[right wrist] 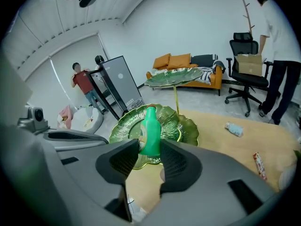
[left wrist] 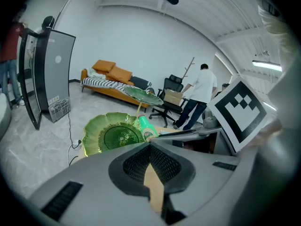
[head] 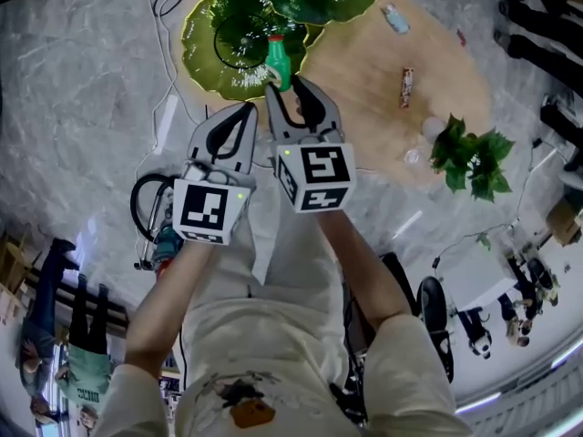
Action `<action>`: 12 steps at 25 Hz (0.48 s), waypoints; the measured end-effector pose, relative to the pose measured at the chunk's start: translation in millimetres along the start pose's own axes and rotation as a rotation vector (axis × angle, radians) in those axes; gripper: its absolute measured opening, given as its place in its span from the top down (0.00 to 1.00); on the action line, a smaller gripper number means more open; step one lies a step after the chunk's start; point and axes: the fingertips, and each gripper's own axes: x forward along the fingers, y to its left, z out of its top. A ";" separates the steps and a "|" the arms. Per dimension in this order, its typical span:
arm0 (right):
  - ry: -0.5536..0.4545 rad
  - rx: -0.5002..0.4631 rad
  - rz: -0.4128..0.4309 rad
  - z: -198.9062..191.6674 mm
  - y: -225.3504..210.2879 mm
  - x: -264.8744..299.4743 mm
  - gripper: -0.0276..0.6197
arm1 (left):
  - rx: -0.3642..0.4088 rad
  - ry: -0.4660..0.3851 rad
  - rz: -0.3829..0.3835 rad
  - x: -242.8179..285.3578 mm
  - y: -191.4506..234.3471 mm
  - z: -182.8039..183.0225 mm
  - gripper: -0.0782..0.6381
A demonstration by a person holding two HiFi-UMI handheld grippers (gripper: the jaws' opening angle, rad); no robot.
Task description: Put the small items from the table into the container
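Green bottle (right wrist: 150, 126), upright, clamped near its base between the pads of your right gripper (right wrist: 149, 149), whose jaws stand at a middling width set by the bottle's body. Directly ahead of those jaws, just beyond the bottle, lies the container: a lower leaf-shaped green dish (right wrist: 186, 126), with a smaller upper dish (right wrist: 174, 76) raised on a thin stem behind it. Your left gripper (left wrist: 149, 145) rides beside the right one, on its left, jaws closed tip to tip with nothing between them. The step in hand appears to be the carry to the dish. To do it well, bring the bottle over the middle of the lower dish, keep clear of the upper dish and its stem, lower until the base bears on the dish, and only then part the jaws. A tall, narrow bottle may topple on a ribbed, sloping surface, so laying it down may serve better. To the right of the right gripper, on the pale wooden table (right wrist: 221, 149), lie a snack packet (right wrist: 259, 165) and a small blue-white packet (right wrist: 233, 128). Beyond are a grey marble floor (head: 82, 80), an orange sofa (right wrist: 188, 62) and an office chair (right wrist: 247, 74).
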 end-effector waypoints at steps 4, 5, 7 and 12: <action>0.007 -0.009 0.005 1.8 6.5 9.2 0.73 | -0.015 -0.001 0.012 -3.6 10.0 -1.3 0.89; 0.008 -0.012 0.007 2.8 8.5 11.4 0.73 | -0.017 -0.002 0.016 -4.6 13.1 -1.0 0.89; 0.010 -0.015 0.011 4.0 12.4 15.0 0.73 | -0.021 -0.003 0.021 -6.4 18.6 -1.4 0.89; 0.010 -0.026 0.010 3.0 19.8 22.7 0.73 | -0.031 -0.003 0.033 -9.6 29.9 -3.4 0.89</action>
